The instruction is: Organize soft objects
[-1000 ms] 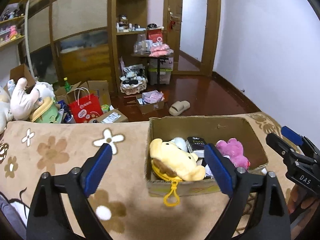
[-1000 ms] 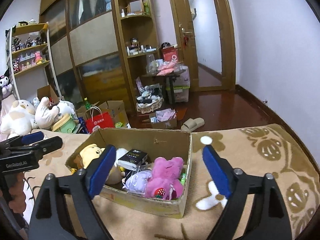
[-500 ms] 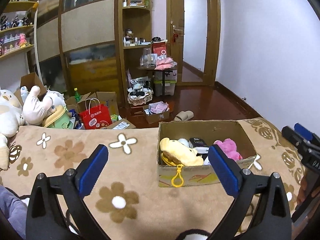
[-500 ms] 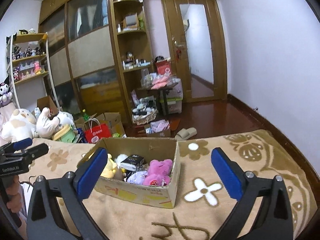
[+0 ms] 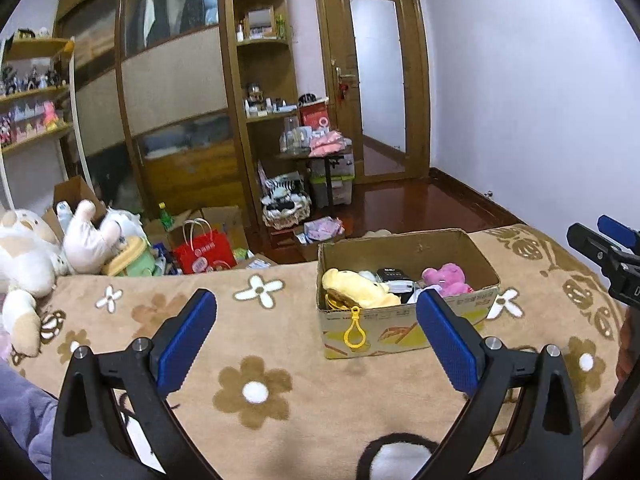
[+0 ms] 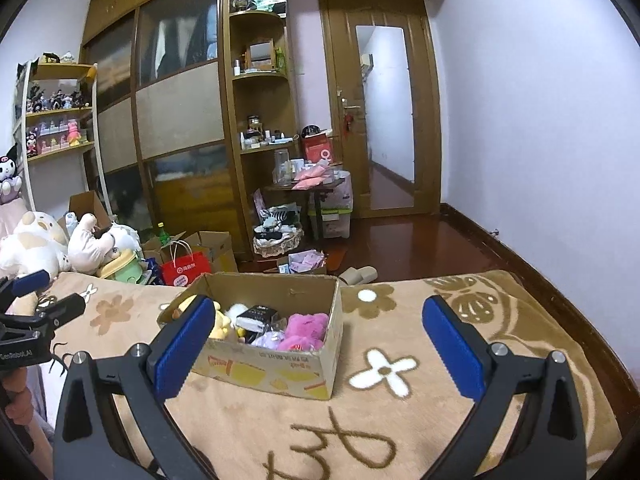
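Cardboard box of soft toys on the floral blanket; both hand-held grippers held back, wide open, empty

Box: open-topped, printed front, set on the brown blanket between the two views. Contents: yellow plush at the left end, its yellow plastic clip hanging over the front wall; pink plush at the right end; a black packet and a pale lilac item between them, details not legible. Left hand-held gripper: blue pads spread, nothing between. Right hand-held gripper: same, jaws wide, nothing held. Its left finger hides the box's near-left corner and part of the yellow plush. Large plush toys at the blanket's far left edge, partly cut off
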### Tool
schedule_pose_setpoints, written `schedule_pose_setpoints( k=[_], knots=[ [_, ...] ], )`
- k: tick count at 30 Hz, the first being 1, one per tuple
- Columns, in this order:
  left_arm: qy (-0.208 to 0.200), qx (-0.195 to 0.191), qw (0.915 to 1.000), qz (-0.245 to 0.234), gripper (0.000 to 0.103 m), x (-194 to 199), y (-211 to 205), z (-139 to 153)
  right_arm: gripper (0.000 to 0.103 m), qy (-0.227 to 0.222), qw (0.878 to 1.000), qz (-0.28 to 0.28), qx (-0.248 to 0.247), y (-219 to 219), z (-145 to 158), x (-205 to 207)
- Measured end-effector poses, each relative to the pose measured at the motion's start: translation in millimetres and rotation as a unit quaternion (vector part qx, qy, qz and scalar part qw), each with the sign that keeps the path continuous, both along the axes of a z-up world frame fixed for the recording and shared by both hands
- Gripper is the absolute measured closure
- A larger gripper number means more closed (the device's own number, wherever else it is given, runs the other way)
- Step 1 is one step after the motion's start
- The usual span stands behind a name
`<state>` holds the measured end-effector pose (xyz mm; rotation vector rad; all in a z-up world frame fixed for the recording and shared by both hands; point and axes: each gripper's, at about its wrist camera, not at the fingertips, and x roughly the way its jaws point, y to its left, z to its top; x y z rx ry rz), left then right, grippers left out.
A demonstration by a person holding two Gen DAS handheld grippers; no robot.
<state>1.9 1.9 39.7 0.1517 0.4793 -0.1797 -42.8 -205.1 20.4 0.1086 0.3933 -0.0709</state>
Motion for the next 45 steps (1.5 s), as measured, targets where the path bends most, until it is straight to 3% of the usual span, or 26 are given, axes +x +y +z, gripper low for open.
schedule_pose_setpoints(
  k=[5,9,15,45],
  knots=[
    [-0.009,-0.008,0.9999,0.005,0.004,-4.6,1.6,-0.8,0.000,0.005,1.000,0.000,0.003,1.4,-9.4,-7.8],
    [-0.003,-0.017,0.9998,0.000,0.004,-1.9,6.2,-5.1,0.000,-0.024,1.000,-0.003,-0.001,-0.4,-18.2,-17.3],
    [-0.005,-0.034,0.9993,0.017,0.004,4.3,12.6,-10.7,0.000,-0.017,1.000,0.003,-0.010,1.6,-23.4,-12.7],
    [-0.005,-0.035,0.9989,0.031,0.004,6.6,19.7,-16.0,0.000,-0.005,1.000,-0.014,-0.004,-1.9,-35.0,-2.0]
  ],
)
